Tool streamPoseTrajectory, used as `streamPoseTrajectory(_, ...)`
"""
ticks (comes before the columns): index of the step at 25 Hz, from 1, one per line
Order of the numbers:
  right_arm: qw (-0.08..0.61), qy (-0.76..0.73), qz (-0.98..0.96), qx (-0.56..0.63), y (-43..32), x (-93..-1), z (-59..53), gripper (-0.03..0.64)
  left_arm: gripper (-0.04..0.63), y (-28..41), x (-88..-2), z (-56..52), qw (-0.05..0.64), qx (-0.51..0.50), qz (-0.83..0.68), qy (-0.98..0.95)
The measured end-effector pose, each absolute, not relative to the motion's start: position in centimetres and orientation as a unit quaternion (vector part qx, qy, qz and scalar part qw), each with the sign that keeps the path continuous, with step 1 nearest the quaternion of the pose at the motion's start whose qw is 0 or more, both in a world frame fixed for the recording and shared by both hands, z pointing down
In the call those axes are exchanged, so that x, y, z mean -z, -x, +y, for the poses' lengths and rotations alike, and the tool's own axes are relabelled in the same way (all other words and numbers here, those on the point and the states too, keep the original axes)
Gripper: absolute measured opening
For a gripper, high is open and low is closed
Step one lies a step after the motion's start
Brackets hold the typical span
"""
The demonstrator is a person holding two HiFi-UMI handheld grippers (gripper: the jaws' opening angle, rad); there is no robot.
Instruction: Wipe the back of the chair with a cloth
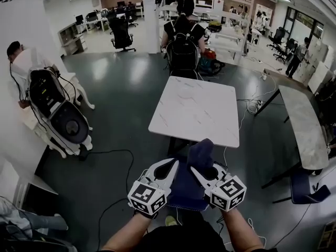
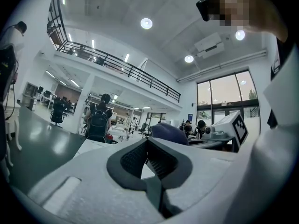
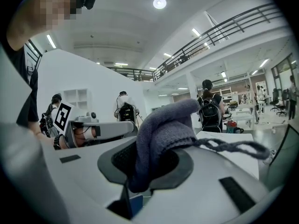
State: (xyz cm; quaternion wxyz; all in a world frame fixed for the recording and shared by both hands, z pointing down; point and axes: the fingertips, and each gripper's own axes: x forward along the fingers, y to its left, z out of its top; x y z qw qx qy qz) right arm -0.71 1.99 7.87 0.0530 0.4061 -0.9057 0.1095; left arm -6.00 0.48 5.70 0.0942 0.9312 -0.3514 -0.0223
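Cloth [image 3: 166,125]: found clamped between the jaws of the right gripper [image 3: 159,147]. Dark grey-blue knit, bunched upward past the jaw tips, with a twisted strand [image 3: 233,146] trailing rightward across the gripper body. In the head view, sits raised just over the far edge of the blue chair [image 1: 184,190] directly below the person. Cannot tell whether touching the upholstery, nor whether the blue panel in sight is seat or back. Left gripper [image 2: 147,141]: jaws brought together at the tips, nothing gripped, only a hollow between the dark pads [image 2: 135,160]. Positioned beside the right gripper, near but apart, at about the same height, both aimed away from the person and over the chair. White marble-patterned table [image 1: 197,109]: standing just beyond the chair. Long grey table [image 1: 304,125]: off to the right, with a second blue chair [image 1: 307,189] at its near end. Person with black backpack [image 1: 184,46]: standing past the white table, back turned. Seated person [image 1: 21,62]: at far left by the wall, next to a white-and-black machine [image 1: 58,114]. Black cable [image 1: 113,156]: lying looped on the dark glossy floor [image 1: 121,88] left of the chair.
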Motion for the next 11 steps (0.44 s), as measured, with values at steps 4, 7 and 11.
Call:
streamPoseTrajectory(4,0.054,-0.406,-0.906,-0.11,1.8,-7.1,2.7,0.083,0.009,7.1,-5.0,1.2,0.096,0.024,-0.353,-0.93)
streamPoseTrajectory(7,0.056,-0.407,-0.906,-0.107,2.4,-6.9,3.6,0.083,0.009,7.6,-4.9,2.1,0.097,0.025,-0.353,-0.93)
streamPoseTrajectory(11,0.058,-0.407,-0.905,-0.105,2.5,-7.5,4.1,0.082,0.009,7.7,-5.6,2.6,0.099,0.025,-0.353,-0.93)
